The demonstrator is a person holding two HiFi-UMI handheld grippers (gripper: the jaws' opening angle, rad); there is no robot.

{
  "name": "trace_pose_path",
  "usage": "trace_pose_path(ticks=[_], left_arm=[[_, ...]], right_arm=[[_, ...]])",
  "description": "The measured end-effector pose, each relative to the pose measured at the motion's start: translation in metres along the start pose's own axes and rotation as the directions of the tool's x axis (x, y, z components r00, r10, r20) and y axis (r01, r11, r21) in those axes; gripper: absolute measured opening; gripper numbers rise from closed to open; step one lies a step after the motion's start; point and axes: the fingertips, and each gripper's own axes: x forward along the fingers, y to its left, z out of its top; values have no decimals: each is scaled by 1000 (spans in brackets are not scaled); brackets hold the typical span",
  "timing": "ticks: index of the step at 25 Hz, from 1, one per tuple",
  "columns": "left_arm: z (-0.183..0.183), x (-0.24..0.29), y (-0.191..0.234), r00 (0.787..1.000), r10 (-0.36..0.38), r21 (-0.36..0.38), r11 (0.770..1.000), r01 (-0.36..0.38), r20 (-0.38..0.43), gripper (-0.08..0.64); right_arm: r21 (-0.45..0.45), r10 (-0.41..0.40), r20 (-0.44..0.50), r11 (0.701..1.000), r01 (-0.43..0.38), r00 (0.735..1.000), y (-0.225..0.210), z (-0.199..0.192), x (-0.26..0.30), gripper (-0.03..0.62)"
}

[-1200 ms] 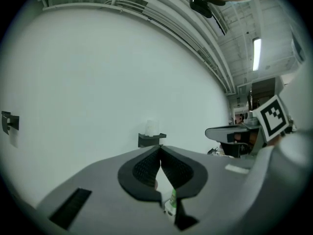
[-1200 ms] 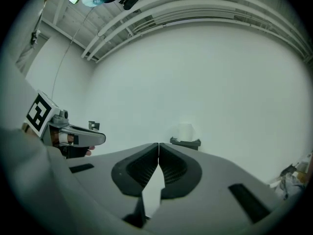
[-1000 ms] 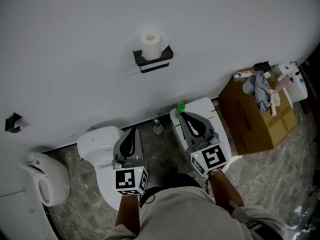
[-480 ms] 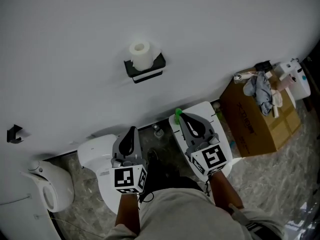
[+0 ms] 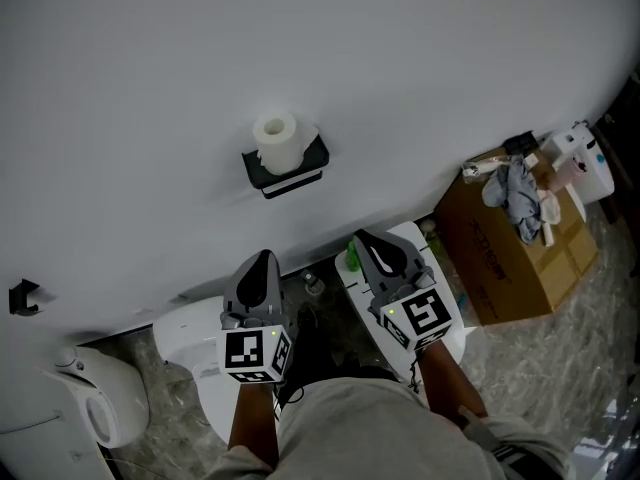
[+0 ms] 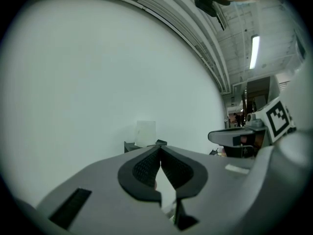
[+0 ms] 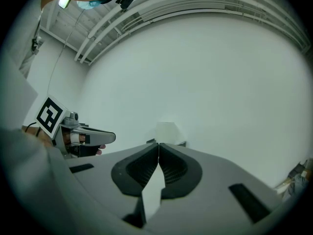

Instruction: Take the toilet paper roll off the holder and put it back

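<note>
Right, both tools were out in front of me, held level and aimed at the wall (image 5: 150, 78). The left tool (image 5: 264, 260) had its jaws pressed together with nothing between them. The right tool (image 5: 364, 240) was the same: tips meeting, empty. The toilet paper roll (image 5: 276, 140) stood upright on the black holder (image 5: 290, 173), on its left half, hard against the wall and well apart from either tool. That, I judged, was why I held them closed: there was nothing to grip yet and the approach wasn't finished. The roll sat on its end, not on a spindle, so I reckoned a plain lift off the holder's top would free it, once the jaws were spread. The head view gave me the layout. The roll was beyond and between the two tools, a cardboard box (image 5: 515, 253) with a cloth (image 5: 515, 190) on top was off to the right, and white fixtures (image 5: 185, 328) were below. What it couldn't give me was the line of each tool. The left gripper view put the roll (image 6: 145, 133) just left of its closed tips, with the right tool (image 6: 234, 137) alongside. The right gripper view put the roll (image 7: 166, 129) almost dead above its own tips, so I judged the right tool better lined up for the take.
</note>
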Motion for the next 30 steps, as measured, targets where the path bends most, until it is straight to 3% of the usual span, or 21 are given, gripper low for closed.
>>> trace_pose_path(ticks=[10,12,24,27,30], left_arm=[[5,55,35,998,-51,-12,999,50,-21,12],[3,65,40,998,-58,-9,998,58,-37,36],[3,114,66,993,-98,-7,995,98,-60,176],[4,124,67,986,-148,3,989,148,-79,212],[5,133,65,963,-246,33,967,251,-113,224]], right_arm=[[15,28,-18,1000,-27,999,-11,1,62,27],[29,37,-30,999,-36,999,-12,-2,73,118],[56,43,-46,998,-41,998,-29,-4,121,173],[62,65,-48,996,-62,997,-29,-3,132,191],[83,117,-43,990,-113,992,-29,0,142,206]])
